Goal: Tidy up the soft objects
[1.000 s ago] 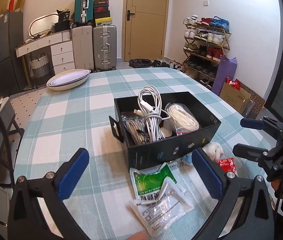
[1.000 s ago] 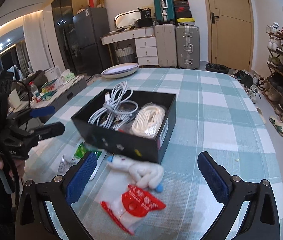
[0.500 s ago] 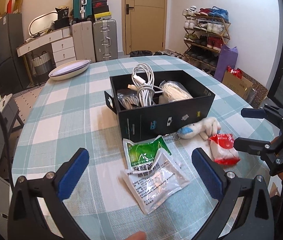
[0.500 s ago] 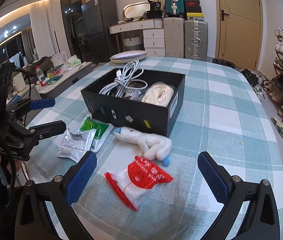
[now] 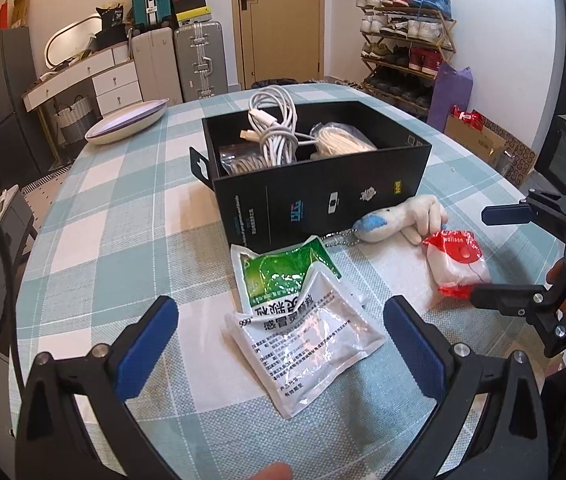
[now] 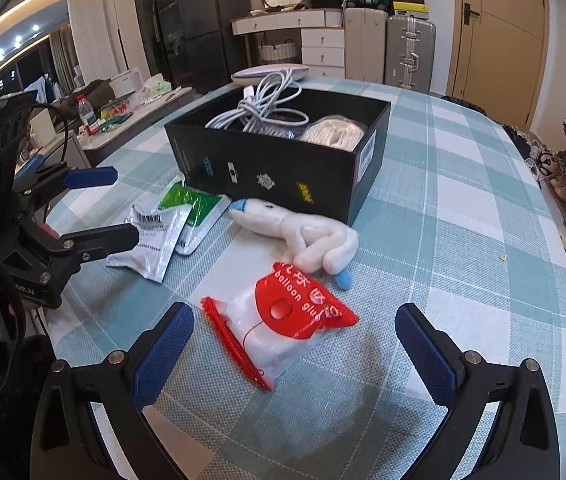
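Observation:
A black box (image 5: 323, 196) (image 6: 279, 176) holds white cables (image 5: 273, 128) and a bagged white cord (image 5: 343, 142). In front of it on the checked cloth lie a green sachet (image 5: 283, 268) (image 6: 193, 210), a silver sachet (image 5: 307, 336) (image 6: 155, 236), a white plush toy (image 5: 407, 220) (image 6: 307, 232) and a red-and-white balloon glue bag (image 5: 457, 264) (image 6: 283, 328). My left gripper (image 5: 279, 344) (image 6: 119, 208) is open, just short of the silver sachet. My right gripper (image 6: 295, 352) (image 5: 499, 256) is open, just short of the balloon glue bag.
A white and purple dish (image 5: 127, 124) sits at the table's far left edge. Suitcases (image 5: 179, 60), a dresser and a shoe rack (image 5: 403, 52) stand beyond the table. A side counter with bottles (image 6: 91, 116) is on the left.
Both grippers have pulled back from the box and dropped lower over the near table. The sachets, plush toy and glue bag now lie fully in view before them.

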{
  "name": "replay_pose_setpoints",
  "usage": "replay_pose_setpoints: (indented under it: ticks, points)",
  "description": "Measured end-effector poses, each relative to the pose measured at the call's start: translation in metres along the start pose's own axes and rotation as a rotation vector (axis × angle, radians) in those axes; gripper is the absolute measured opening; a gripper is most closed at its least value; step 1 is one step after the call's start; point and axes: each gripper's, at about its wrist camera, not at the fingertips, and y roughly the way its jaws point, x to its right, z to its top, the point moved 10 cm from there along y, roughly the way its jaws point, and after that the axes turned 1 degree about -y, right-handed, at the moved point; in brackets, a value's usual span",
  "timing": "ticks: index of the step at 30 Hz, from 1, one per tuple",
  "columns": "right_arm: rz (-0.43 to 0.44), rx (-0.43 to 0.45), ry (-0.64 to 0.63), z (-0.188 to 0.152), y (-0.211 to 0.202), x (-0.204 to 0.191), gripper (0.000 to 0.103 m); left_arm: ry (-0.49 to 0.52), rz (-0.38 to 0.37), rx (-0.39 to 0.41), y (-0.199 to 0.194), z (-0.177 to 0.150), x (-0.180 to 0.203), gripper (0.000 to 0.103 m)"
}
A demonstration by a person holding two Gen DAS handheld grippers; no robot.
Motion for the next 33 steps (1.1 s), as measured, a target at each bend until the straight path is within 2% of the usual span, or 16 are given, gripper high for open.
replay_pose_setpoints:
  ticks: [4, 13, 27, 30, 33]
  points:
    - [-0.025, -0.046, -0.040, -0.011, 0.006, 0.001, 0.103, 0.027, -0.017, -0.029, 0.006, -0.006, 0.006, 0.103]
    - [-0.073, -0.045, 0.000, -0.011, 0.012, 0.013, 0.103, 0.041, -0.040, -0.066, 0.013, -0.014, 0.013, 0.103]
    - [-0.046, -0.036, -0.025, -0.006, 0.017, -0.007, 0.101, 0.029, -0.051, -0.078, 0.014, -0.017, 0.011, 0.103]
    - [-0.034, -0.028, -0.033, -0.006, 0.016, -0.011, 0.099, 0.020, -0.054, -0.085, 0.014, -0.016, 0.009, 0.103]
    - [-0.030, -0.028, -0.044, -0.005, 0.017, -0.013, 0.084, 0.010, -0.059, -0.087, 0.014, -0.016, 0.007, 0.103]
